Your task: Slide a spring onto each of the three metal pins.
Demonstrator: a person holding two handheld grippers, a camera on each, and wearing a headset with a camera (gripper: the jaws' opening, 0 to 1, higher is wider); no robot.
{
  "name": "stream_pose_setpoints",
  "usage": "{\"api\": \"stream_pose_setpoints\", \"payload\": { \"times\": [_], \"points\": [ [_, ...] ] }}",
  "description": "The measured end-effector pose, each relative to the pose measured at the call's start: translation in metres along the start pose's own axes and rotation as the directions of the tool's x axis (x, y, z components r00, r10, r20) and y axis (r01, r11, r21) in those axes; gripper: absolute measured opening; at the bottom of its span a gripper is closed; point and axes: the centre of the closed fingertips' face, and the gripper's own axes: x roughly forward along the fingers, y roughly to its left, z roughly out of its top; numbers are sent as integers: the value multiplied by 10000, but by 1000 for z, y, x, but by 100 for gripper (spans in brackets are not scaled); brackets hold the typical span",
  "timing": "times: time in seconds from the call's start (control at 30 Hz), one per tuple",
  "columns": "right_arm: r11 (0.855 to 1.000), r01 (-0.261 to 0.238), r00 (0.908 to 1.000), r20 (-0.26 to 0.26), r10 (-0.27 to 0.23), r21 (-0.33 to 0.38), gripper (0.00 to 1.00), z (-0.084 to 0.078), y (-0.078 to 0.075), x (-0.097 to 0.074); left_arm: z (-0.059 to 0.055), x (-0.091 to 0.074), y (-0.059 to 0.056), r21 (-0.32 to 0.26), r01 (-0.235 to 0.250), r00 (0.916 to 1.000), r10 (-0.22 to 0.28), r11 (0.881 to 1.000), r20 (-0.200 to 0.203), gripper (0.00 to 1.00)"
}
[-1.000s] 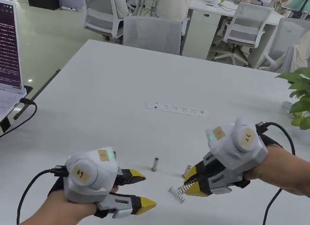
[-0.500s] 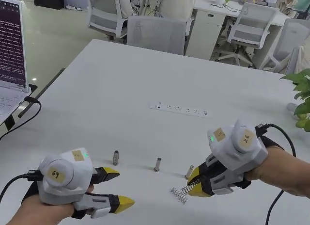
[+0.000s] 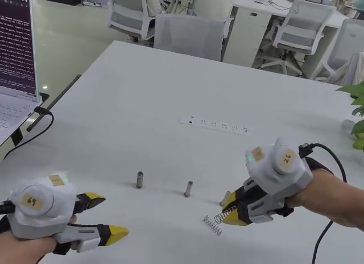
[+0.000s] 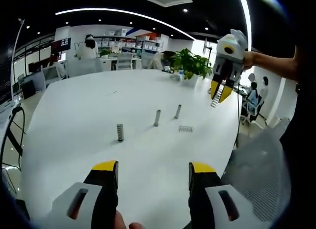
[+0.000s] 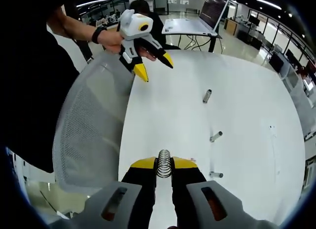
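Leftward and toward the table's near edge the left gripper (image 3: pixel 114 215) has been drawn since a second ago, so that the left pin (image 3: pixel 139 180), then covered by it, is laid bare.

In the head view, that gripper's jaws are seen spread with nothing between them, well apart from the pins. The middle pin (image 3: pixel 188 189) stands upright on the white table (image 3: pixel 142 93). The third pin (image 3: pixel 226 197) is half hidden behind the right gripper (image 3: pixel 225 214), whose yellow tips are pressed on a spring (image 3: pixel 218 217) held just beside that pin. A loose spring (image 3: pixel 211 225) lies on the table on the near side of the tips. A power strip (image 3: pixel 216 126) is set farther back, and a laptop (image 3: pixel 14 53) at the left edge.

In the left gripper view, all three pins are seen unobstructed in a row beyond its own spread jaws. Coils are made out around the left pin (image 4: pixel 119 132) (too small to be told in the head view), while the other two look bare. The right gripper (image 4: pixel 219 95) is held above the table with the spring dangling from its tips.

In the right gripper view, the spring (image 5: pixel 164 163) is seen end-on, pinched between the closed-in jaws. The third pin (image 5: pixel 216 174) lies off to the right, apart from it.
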Motion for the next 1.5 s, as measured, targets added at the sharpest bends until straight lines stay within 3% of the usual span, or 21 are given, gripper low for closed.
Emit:
{"api": "stream_pose_setpoints", "payload": {
  "times": [0.2,0.53,0.9,1.5],
  "points": [
    [10000,-43,9999,-126,43,-3,8,-1,-4,6,-7,-18,23,-404,-840,9965,841,9956,21,55],
    [9997,220,9991,-359,-216,109,8,-1,-22,13,-11,-32,39,-839,-1627,9865,1636,9831,40,62],
    [9994,348,9979,-547,-344,78,8,6,-43,23,-12,-36,41,-1165,-1855,9820,1884,9757,145,67],
    [9980,571,9959,-681,-589,-270,8,31,-88,33,-3,-29,32,-1237,-1439,9873,1510,9818,501,68]
  ]
}}
